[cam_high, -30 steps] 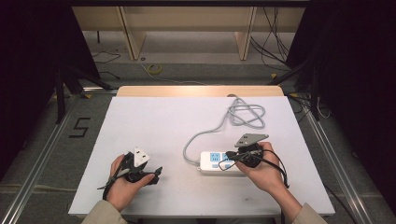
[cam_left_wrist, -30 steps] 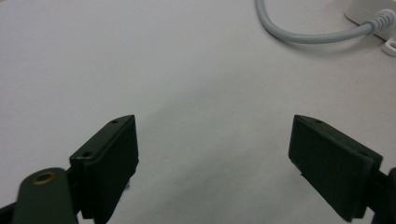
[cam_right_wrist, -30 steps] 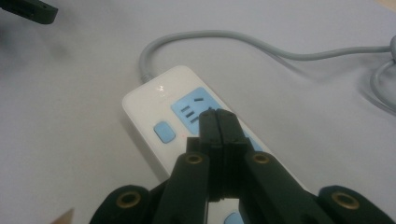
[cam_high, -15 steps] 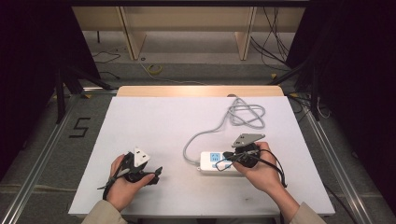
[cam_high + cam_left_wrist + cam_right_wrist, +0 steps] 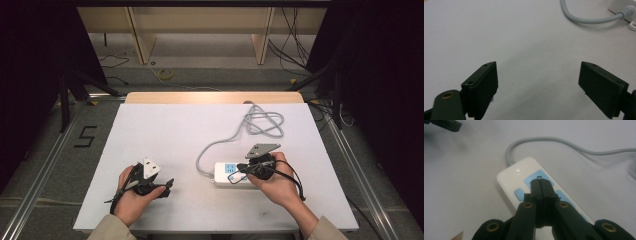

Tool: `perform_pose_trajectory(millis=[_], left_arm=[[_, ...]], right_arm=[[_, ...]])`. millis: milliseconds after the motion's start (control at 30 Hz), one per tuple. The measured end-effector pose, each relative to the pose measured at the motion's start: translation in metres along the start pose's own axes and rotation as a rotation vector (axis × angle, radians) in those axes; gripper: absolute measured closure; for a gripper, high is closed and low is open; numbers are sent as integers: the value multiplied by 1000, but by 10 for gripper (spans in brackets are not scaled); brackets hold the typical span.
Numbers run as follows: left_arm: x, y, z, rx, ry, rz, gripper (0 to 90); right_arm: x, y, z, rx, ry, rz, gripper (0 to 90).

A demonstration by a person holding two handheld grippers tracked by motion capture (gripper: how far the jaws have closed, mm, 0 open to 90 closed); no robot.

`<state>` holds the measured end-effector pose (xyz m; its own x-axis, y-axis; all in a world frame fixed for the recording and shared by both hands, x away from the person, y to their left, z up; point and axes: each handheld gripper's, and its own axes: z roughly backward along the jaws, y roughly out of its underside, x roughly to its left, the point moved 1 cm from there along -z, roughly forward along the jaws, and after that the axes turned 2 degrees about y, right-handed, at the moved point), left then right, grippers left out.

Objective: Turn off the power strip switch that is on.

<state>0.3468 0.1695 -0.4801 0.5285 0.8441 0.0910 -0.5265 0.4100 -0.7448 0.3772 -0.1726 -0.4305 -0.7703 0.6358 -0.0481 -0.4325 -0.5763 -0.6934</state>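
The power strip [image 5: 231, 173] is laid lengthwise left-right, cord [image 5: 220, 145] end leftward. The right gripper [image 5: 541, 185] is pressed together above it (nothing clamped); the left gripper [image 5: 537, 80] is held apart.

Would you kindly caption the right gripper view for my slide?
Right gripper, jaws shut, poised over the white plastic power strip with blue sockets.

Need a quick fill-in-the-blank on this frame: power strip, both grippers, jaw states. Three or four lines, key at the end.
1. The right gripper has its jaws ____ , with the tips over the white power strip.
2. The left gripper has its jaws ____ over the bare white table.
3. The power strip's grey cable ends in a loose ____ at the far right of the table.
4. The pads on the power strip's face are ____ in colour.

Missing words: shut; open; coil; blue
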Motion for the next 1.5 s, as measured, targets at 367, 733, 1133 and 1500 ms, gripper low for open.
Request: perform_pose_trajectory(millis=[367,733,1133,1500], left_arm=[[0,0,0,-2,2,1,156],[0,0,0,1,3,0,156],[0,0,0,-2,3,0,156],[0,-1,0,-2,2,-1,157]], right_arm=[[3,-3,-4,6,-9,5,900],[5,-5,-6,11,-16,9,900],[8,-8,-8,17,-24,15,900],[9,-9,-10,25,-30,23,900]])
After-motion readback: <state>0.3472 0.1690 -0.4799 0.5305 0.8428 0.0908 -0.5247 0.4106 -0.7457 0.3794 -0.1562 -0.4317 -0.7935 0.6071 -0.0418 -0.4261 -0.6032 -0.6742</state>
